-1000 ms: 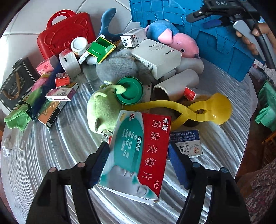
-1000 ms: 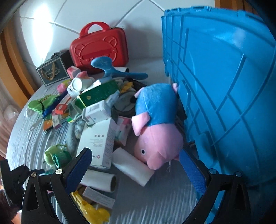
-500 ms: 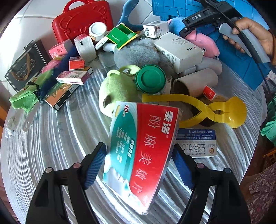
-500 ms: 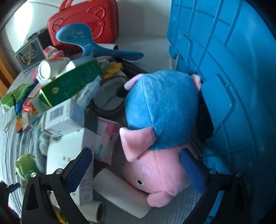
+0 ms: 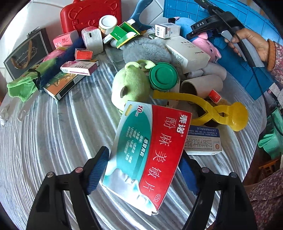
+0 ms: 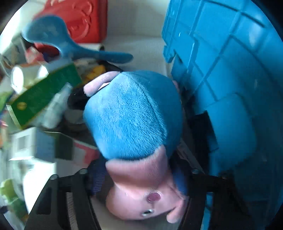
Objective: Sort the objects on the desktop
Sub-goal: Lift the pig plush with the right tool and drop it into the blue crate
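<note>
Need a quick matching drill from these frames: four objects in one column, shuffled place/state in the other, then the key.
Things:
1. red-and-teal medicine box
2. pink-and-blue plush pig
3. yellow plastic tongs
4. green round lid

Places/states:
A. lying on the table, next to a cardboard tube
B. between the right gripper's fingers, beside the blue crate
C. against the green plush toy
D. gripped by the left gripper, lifted and tilted

Pairs: 1-D, 2-B, 3-A, 4-C

A home, by its white tiled floor (image 5: pixel 155 5), cluttered round table (image 5: pixel 53 141), plush toys (image 5: pixel 130 86), medicine boxes (image 5: pixel 146 152)
</note>
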The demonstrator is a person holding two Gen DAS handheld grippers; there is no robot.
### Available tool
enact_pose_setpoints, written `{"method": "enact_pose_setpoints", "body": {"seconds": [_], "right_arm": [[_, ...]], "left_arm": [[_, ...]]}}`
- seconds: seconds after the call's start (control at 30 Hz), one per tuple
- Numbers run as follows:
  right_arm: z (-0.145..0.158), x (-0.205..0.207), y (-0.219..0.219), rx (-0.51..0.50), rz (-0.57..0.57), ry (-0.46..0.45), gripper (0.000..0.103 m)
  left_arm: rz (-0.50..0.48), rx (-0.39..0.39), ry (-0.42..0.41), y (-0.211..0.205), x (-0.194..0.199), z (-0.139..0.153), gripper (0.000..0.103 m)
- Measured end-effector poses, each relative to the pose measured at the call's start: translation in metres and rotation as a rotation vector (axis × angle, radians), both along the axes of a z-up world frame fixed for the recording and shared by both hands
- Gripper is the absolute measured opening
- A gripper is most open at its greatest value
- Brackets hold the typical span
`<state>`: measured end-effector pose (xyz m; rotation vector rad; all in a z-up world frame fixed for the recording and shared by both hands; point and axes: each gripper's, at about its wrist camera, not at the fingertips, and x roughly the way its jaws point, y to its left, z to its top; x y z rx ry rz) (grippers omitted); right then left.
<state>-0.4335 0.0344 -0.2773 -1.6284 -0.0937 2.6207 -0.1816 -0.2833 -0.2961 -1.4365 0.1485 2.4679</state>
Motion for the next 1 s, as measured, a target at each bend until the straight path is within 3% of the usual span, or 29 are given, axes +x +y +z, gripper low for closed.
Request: {"method": "enact_pose_setpoints", "body": {"seconds": [0.2, 0.5, 0.67, 1.0], "right_arm": [[0.035, 0.037, -0.013, -0.158, 0.076, 0.063, 0.054], [0.105, 0.094, -0.056, -0.24, 0.146, 0.223, 0.054], [0.153, 0.118, -0.067, -0.259, 0.165, 0.326, 0.054], [0.219, 0.171, -0.069, -0.291, 0.143, 0.479, 0.054]], "left_arm": [[-0.02, -0.038, 0.056, -0.001, 0.009, 0.01, 0.072], [-0.001, -0.062, 0.152, -0.011, 0.015, 0.041, 0.072], [-0.025, -0.097, 0.235, -0.009, 0.018, 0.077, 0.072], [0.009, -0.152, 0.448, 0.013, 0.002, 0.173, 0.072]]}}
